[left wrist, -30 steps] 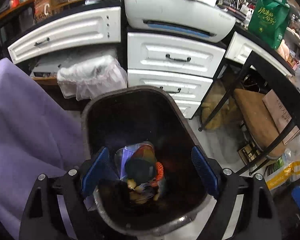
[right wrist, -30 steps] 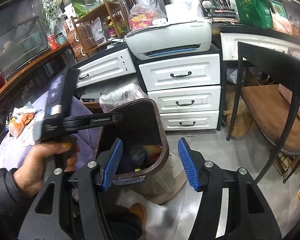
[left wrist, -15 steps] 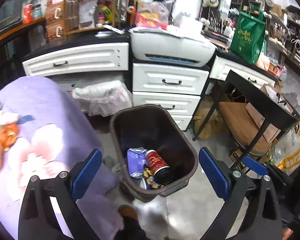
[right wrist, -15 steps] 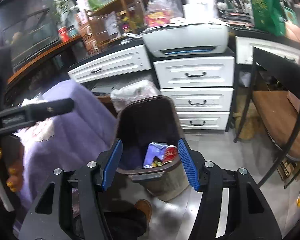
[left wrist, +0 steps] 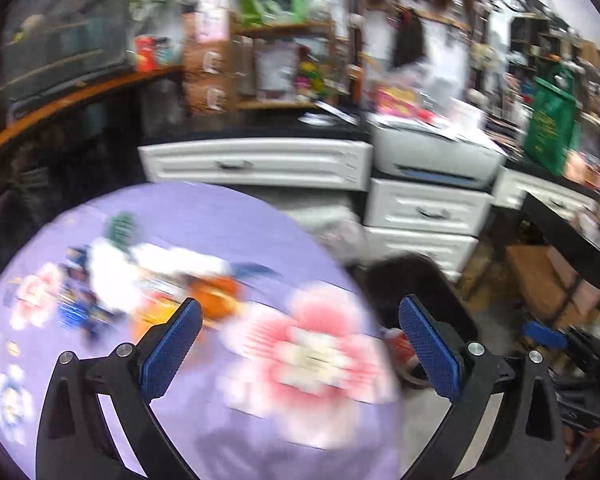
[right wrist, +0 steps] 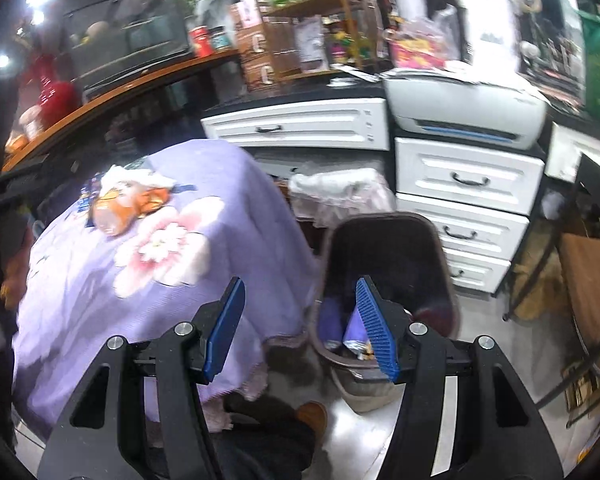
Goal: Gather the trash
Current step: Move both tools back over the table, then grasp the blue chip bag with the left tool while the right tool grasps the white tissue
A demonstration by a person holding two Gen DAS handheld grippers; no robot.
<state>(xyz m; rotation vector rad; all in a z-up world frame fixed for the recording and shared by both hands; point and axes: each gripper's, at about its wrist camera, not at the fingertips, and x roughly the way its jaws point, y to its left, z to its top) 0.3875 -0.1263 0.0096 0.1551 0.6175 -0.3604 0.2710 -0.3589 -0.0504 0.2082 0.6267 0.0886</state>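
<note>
Left wrist view, blurred: remaining trash is sitting as a loose pile of crumpled white paper and orange wrappers (left wrist: 152, 280) on the round table draped in a purple floral cloth (left wrist: 284, 408), lying ahead of and slightly to the left of the left gripper (left wrist: 300, 344). Pile's long axis is running roughly left-right across that gripper's line of approach. Left gripper is hovering above the cloth, blue pads spread wide, holding nothing. Right wrist view: same pile (right wrist: 128, 204) is showing far off to the upper left of the right gripper (right wrist: 300, 328), which is also spread wide and empty, pointing between the table edge and the dark brown plastic bin (right wrist: 384, 232). Bin is sitting just ahead-right of it on the floor, some wrappers already inside. Judging from this, left gripper is nearer the pile, so the next pick probably falls to it: forward and down, a touch leftward.
</note>
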